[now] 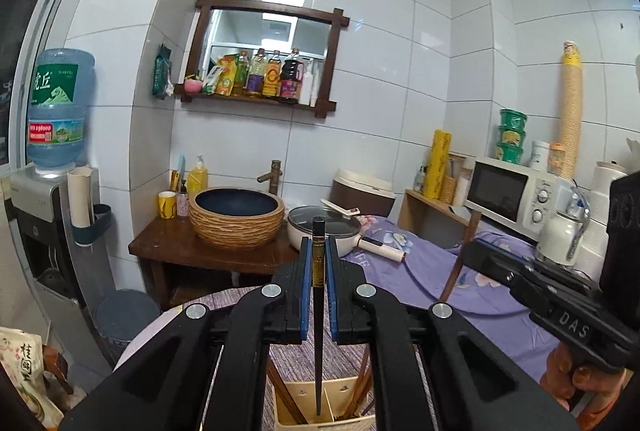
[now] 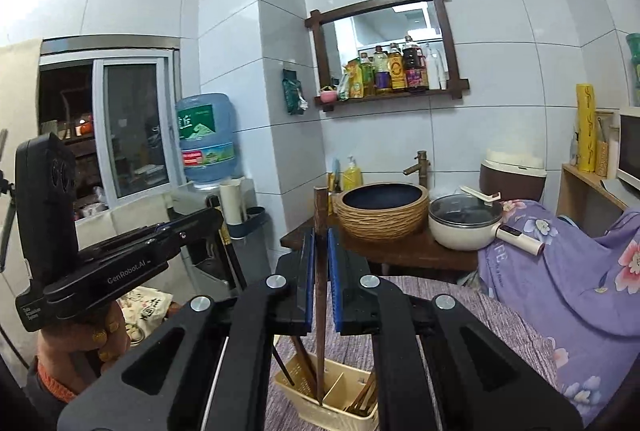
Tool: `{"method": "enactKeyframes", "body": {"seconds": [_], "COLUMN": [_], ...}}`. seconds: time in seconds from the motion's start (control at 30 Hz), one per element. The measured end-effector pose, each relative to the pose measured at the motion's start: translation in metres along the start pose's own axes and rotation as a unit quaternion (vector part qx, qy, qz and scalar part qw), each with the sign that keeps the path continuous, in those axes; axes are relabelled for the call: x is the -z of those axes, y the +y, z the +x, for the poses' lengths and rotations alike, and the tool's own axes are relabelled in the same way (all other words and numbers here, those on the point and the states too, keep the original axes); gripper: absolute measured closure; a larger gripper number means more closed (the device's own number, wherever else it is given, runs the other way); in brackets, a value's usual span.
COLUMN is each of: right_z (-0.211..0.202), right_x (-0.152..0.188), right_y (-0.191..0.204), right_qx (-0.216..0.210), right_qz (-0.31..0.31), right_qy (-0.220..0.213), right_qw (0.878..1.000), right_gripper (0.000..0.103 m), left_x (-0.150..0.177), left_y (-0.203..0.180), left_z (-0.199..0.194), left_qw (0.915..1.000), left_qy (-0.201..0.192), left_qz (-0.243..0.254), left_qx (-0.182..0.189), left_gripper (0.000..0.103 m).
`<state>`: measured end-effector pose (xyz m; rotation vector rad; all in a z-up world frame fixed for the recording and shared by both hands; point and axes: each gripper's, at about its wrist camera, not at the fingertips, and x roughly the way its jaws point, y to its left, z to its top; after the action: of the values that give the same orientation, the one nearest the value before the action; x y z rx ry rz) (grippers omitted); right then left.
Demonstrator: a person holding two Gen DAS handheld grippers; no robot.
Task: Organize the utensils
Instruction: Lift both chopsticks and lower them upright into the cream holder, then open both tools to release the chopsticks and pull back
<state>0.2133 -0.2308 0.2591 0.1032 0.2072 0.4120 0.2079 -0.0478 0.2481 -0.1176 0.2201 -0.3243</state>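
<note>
My left gripper (image 1: 319,243) is shut on a black chopstick (image 1: 318,331) with a gold band, held upright with its tip down in a beige utensil holder (image 1: 298,395). My right gripper (image 2: 319,235) is shut on a brown wooden chopstick (image 2: 320,331), upright, its tip inside the same holder (image 2: 340,415), near the divider. Several brown chopsticks (image 2: 362,397) stand in the holder's compartments. The right gripper body (image 1: 560,295) shows at the right of the left wrist view; the left gripper body (image 2: 120,263) shows at the left of the right wrist view.
The holder stands on a round table with a purple striped cloth (image 2: 440,315). Behind are a wooden stand with a basin (image 1: 236,217), a lidded white pot (image 1: 324,227), a purple floral cloth (image 1: 460,271), a microwave (image 1: 512,191) and a water dispenser (image 1: 52,191).
</note>
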Motion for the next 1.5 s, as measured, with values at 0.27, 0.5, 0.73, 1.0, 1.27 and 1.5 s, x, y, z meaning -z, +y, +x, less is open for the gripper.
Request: {"method": "enactKeyframes", "body": {"seconds": [0.27,0.5,0.73,1.0,1.27,1.5], "right_z": [0.043,0.064,0.072,0.075,0.053,0.022], "right_x": [0.048,0.087,0.110,0.123,0.128,0.157], "right_y": [-0.014,-0.022,-0.029,-0.032,-0.023,-0.021], "right_qx": [0.025,0.026,0.036,0.047,0.051,0.079], "right_qz": [0.004,0.019,0.021,0.018,0.001,0.018], "right_qy": [0.046,0.086,0.104,0.113,0.086,0.102], "right_qw": [0.999,0.996,0.994,0.992,0.995,0.991], "right_gripper": [0.096,0.096,0.096,0.095,0.089,0.049], "left_x": [0.050,0.091,0.113,0.124,0.130,0.160], "left_y": [0.011,0.015,0.019,0.021,0.026,0.040], "left_z": [0.043,0.060,0.071,0.073,0.045,0.008], "left_qw": [0.9987,0.9956,0.9931,0.9918,0.9947,0.9935], "left_qy": [0.049,0.092,0.116,0.126,0.099,0.098], "left_qz": [-0.010,-0.003,-0.007,-0.008,-0.012,-0.008], "left_qx": [-0.014,-0.017,-0.018,-0.020,-0.025,-0.057], "left_gripper": [0.096,0.096,0.096,0.096,0.053,0.027]}}
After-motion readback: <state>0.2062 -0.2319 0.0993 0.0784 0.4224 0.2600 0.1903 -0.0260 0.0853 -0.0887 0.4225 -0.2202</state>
